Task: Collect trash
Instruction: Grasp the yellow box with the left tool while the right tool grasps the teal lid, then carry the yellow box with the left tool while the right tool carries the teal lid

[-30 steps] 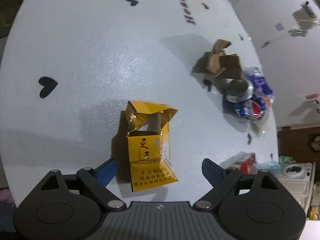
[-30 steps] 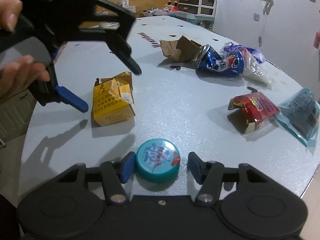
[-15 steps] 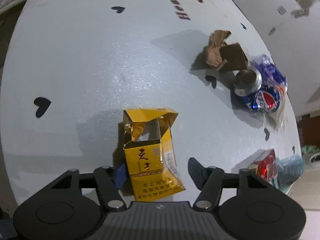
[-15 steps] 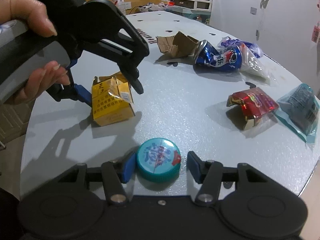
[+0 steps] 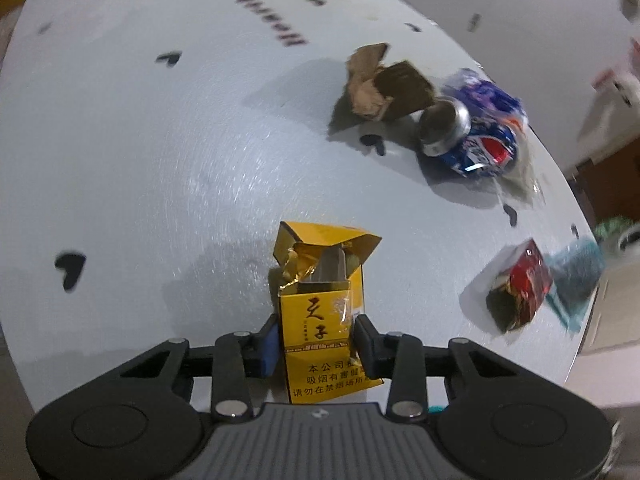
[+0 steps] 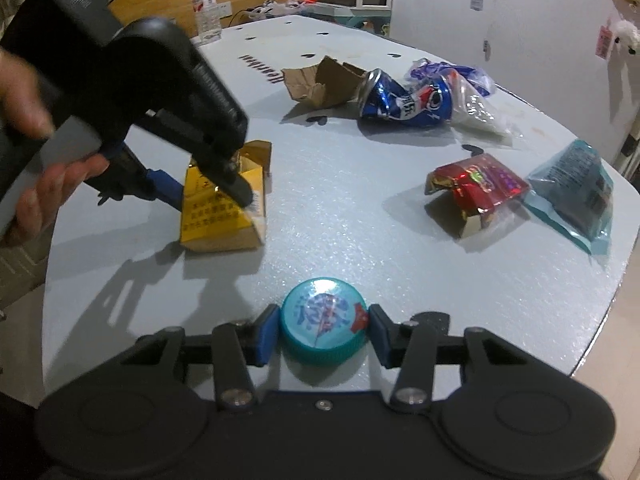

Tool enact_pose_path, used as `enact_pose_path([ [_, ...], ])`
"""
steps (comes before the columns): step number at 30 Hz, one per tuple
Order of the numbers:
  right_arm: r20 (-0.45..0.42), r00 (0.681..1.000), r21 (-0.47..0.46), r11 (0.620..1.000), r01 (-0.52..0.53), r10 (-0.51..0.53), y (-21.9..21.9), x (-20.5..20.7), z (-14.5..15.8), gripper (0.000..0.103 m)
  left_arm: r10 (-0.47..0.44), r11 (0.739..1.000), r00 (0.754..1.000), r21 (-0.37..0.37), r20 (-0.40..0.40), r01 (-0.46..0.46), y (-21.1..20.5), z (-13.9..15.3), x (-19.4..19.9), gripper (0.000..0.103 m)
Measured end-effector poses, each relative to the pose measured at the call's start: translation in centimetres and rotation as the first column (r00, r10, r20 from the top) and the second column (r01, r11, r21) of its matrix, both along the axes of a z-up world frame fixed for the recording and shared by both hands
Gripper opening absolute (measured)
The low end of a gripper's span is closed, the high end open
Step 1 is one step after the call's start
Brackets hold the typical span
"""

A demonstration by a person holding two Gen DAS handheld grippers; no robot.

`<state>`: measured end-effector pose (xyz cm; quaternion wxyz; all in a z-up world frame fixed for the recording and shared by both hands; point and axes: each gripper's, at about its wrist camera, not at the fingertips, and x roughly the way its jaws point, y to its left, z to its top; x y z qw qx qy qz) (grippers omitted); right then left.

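Observation:
A torn yellow cigarette box (image 5: 320,320) lies on the white table (image 5: 160,140). My left gripper (image 5: 316,340) is shut on it, a pad on each side; this also shows in the right wrist view (image 6: 212,196), where the box (image 6: 216,224) rests on the table. My right gripper (image 6: 323,330) is shut on a teal round lid (image 6: 323,326) near the table's front edge.
A crushed blue can (image 6: 404,100), torn brown cardboard (image 6: 320,82) and a clear plastic wrapper (image 6: 476,112) lie at the far side. A red wrapper box (image 6: 476,192) and a teal packet (image 6: 576,192) lie at the right. A water bottle (image 6: 206,10) stands beyond the table.
My left gripper came down over the yellow box and closed on it. My right gripper closed on the teal lid.

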<state>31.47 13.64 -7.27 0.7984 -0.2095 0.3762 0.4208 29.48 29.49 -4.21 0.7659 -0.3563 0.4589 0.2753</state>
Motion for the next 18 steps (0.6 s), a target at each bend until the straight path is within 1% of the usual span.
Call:
enact_pose_path([
  [5,-0.005,1.0,0.031,0.999,0.03,-0.03,-0.5,0.3,1.1,0.048,-0.068,0.997,0.997,0.045,0.022,0.067,-0.6,0.9,-0.6,0.039],
  [8,-0.006,0.998,0.046,0.997,0.057,-0.057,-0.9,0.6,1.8,0.048,-0.115,0.99,0.993,0.082,0.032,0.112,-1.3,1.7,-0.9,0.039],
  [14,-0.016,0.99,0.065,0.988,0.143,-0.142,-2.5,1.7,3.3,0.048,-0.225,0.962,0.974,0.168,0.031,0.216,-3.2,3.3,-1.1,0.039],
  [18,-0.027,0.977,0.075,0.974,0.212,-0.211,-3.8,2.3,4.5,0.048,-0.292,0.933,0.956,0.229,0.032,0.278,-4.6,4.4,-0.8,0.039],
])
